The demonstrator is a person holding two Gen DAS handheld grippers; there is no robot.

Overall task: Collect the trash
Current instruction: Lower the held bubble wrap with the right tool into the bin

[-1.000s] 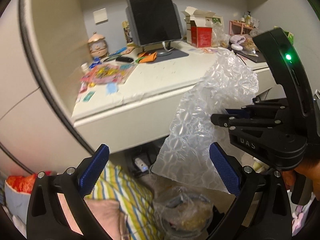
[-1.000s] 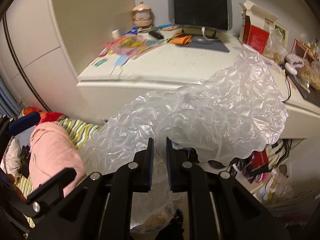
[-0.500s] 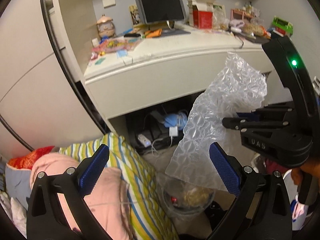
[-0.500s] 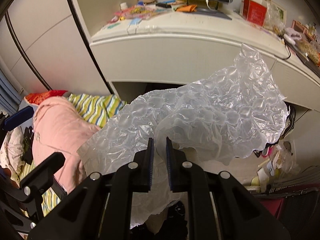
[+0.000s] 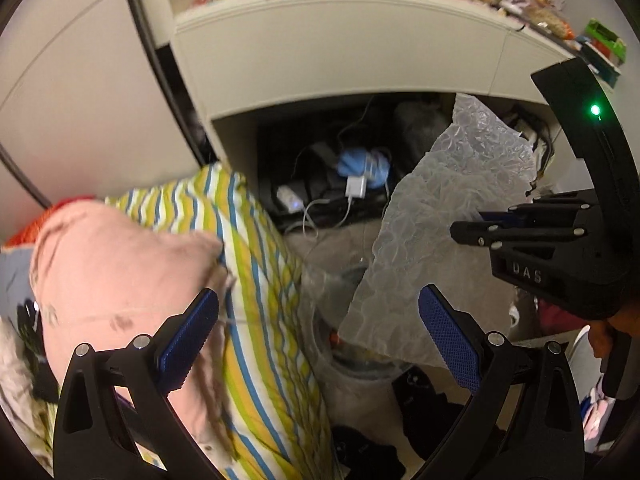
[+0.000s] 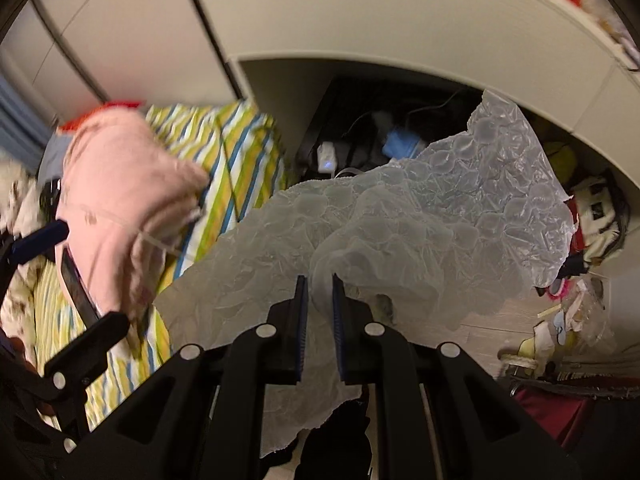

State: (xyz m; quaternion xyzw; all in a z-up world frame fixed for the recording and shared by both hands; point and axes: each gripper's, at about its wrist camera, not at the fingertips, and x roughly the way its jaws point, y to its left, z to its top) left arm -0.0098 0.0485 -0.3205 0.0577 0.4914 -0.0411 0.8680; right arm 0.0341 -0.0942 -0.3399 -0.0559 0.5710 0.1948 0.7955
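A crumpled sheet of clear bubble wrap hangs from my right gripper, whose blue pads are shut on a fold of it. In the left wrist view the same bubble wrap dangles over a bin lined with a clear bag on the floor, and the right gripper comes in from the right. My left gripper stands open low in that view, with nothing between its blue pads; it is left of the wrap, above the bin and the striped bedding.
A pink pillow and a striped yellow-blue-white duvet lie at left. Under the white desk sit chargers, cables and a blue cloth. Dark clothes lie on the floor. Loose litter and bags sit at right.
Both grippers have sunk from desk height toward the floor and tilted down. The bubble wrap came down with the right gripper. The bin now lies just under the wrap.
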